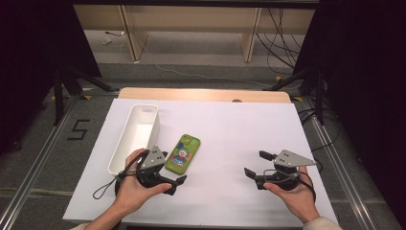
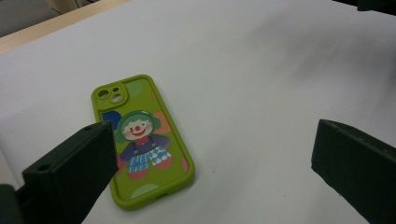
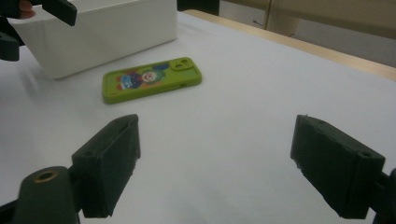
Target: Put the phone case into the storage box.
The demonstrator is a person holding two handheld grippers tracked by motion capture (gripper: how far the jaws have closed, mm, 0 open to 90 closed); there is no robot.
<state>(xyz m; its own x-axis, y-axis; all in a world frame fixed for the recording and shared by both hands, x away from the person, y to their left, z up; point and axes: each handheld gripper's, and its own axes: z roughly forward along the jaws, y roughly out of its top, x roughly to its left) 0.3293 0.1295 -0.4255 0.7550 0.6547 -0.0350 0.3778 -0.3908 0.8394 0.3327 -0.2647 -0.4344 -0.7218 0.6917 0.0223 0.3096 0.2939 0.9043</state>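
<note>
— Phone case first: where does it lie?

— Start wider. My white-covered surface (image 1: 230, 134) carries everything. On its left side stands the long white bin (image 1: 135, 135), open at the top, with nothing in the part of it I can see. The green phone case with the clown print (image 1: 183, 153) lies flat, picture side up, just beside the bin's right wall, apart from it, with its camera cut-out at the far end.

— And your left tool?

— My left tool (image 1: 178, 183) hangs near the case's near end, a little above the surface, jaws spread wide with nothing between them. From the left gripper view the case (image 2: 140, 140) lies flat below and beyond the jaws, touched by neither.

— The right one?

— My right tool (image 1: 254, 165) sits well apart on the right side of the surface, jaws also wide and bare; in the right gripper view the case (image 3: 152, 79) and bin (image 3: 102, 35) are far off.

— So how far along is the work?

— As I judge it, the case rests on the surface outside the bin with no grip on it. If the bin is where it belongs, the grasp, lift and drop are all left to do.
</note>
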